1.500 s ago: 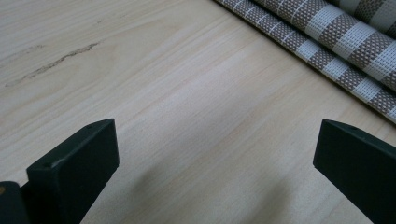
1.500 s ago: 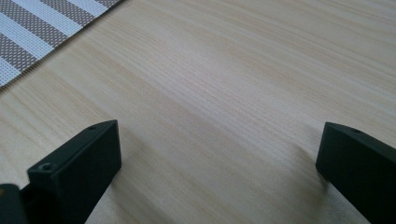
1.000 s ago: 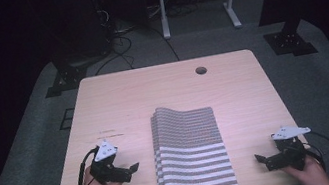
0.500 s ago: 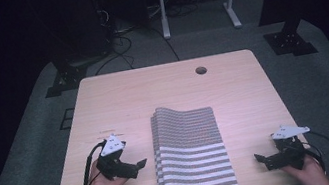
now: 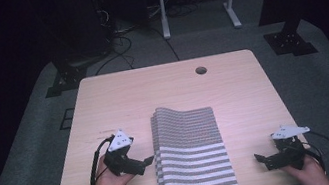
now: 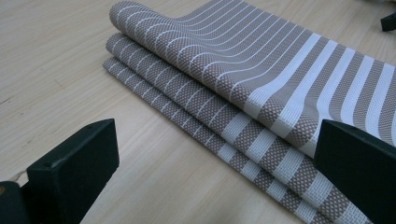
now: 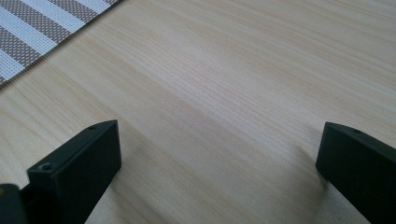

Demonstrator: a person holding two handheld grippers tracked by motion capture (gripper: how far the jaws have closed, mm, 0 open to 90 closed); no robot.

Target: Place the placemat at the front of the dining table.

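On the table, left hand-held gripper gapes wide just beside folded striped placemats; right hand-held gripper wide too, well apart.

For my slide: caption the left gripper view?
Open left gripper nears the edge of three stacked striped mats on the table.

Two black grippers, left and right, each topped by a grey three-cornered plate and trailing a black cable. Blocky, matte black jaws, a small screw hole near one tip. Dark sleeve at the left wrist.
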